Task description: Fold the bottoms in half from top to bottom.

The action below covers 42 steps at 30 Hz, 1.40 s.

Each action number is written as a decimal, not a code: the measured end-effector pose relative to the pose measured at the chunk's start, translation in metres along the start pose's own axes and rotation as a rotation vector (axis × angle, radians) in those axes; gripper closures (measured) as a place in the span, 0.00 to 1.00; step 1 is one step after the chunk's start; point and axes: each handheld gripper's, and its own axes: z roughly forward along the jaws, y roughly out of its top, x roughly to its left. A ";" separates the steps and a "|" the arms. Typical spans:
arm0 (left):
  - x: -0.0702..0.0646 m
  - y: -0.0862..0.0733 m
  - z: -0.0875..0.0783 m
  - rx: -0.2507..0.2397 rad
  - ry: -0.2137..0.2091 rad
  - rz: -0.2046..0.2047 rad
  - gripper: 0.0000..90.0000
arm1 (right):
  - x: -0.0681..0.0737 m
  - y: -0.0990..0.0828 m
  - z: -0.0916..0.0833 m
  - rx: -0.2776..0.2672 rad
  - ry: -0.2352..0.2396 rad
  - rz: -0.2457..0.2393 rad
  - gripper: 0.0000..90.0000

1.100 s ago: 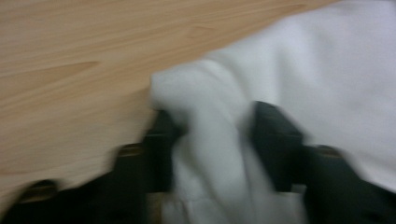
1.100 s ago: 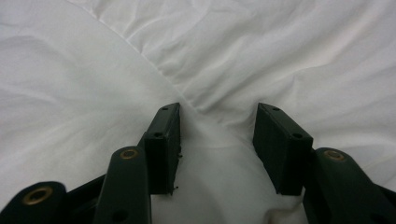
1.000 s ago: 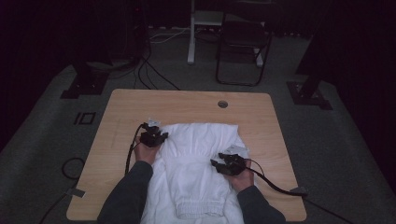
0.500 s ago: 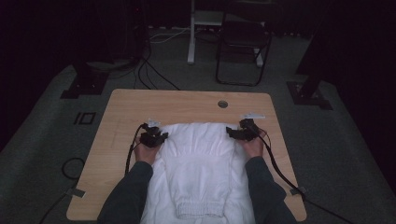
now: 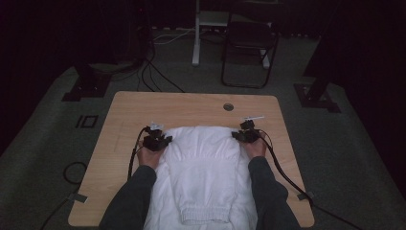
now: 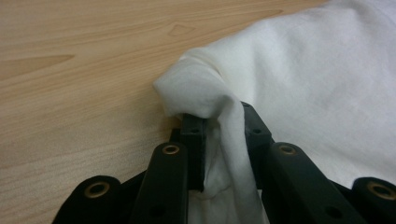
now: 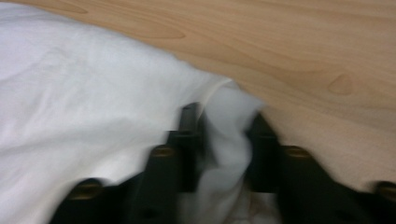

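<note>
Room: dark floor all round, a folding chair [image 5: 249, 52] and loose cables beyond the far edge of the table; your sleeves enter from the bottom of the high view.
Table: light wood table [image 5: 196, 108], bare along the far side, with a small round hole [image 5: 228, 106] near its far edge.
Garment: white sweatshirt [image 5: 203, 167] lies flat on the table between your forearms, reaching from mid-table to the near edge. Its ribbed band [image 5: 203, 215] is nearest you; the far edge runs straight between your two grippers. Fabric is plain, soft, lightly creased, no print visible.
Far corners: each far corner of the cloth is bunched into a small raised fold where a gripper meets it.
Arms: both your forearms run forward, roughly parallel, one along each side of the garment, hands low at the table.
Left gripper: your left gripper [image 6: 224, 128] sits at the far left corner, jaws drawn together and clamped on a pinch of the white cloth, which puckers up over the tips.
Right gripper: your right gripper [image 7: 224, 133] sits at the far right corner; its jaws have just been closing, and a fold of cloth is squeezed between them. That view is blurred.
</note>
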 end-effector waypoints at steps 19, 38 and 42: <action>0.008 0.037 -0.017 -0.053 -0.051 -0.079 0.90 | -0.008 0.015 -0.030 -0.143 -0.034 0.021 0.94; -0.020 0.013 -0.102 -0.245 -0.195 0.025 0.90 | 0.010 -0.026 -0.117 -0.364 0.095 -0.094 0.94; -0.030 -0.013 -0.121 -0.214 -0.233 0.066 0.89 | 0.021 -0.056 -0.131 -0.349 0.111 -0.130 0.94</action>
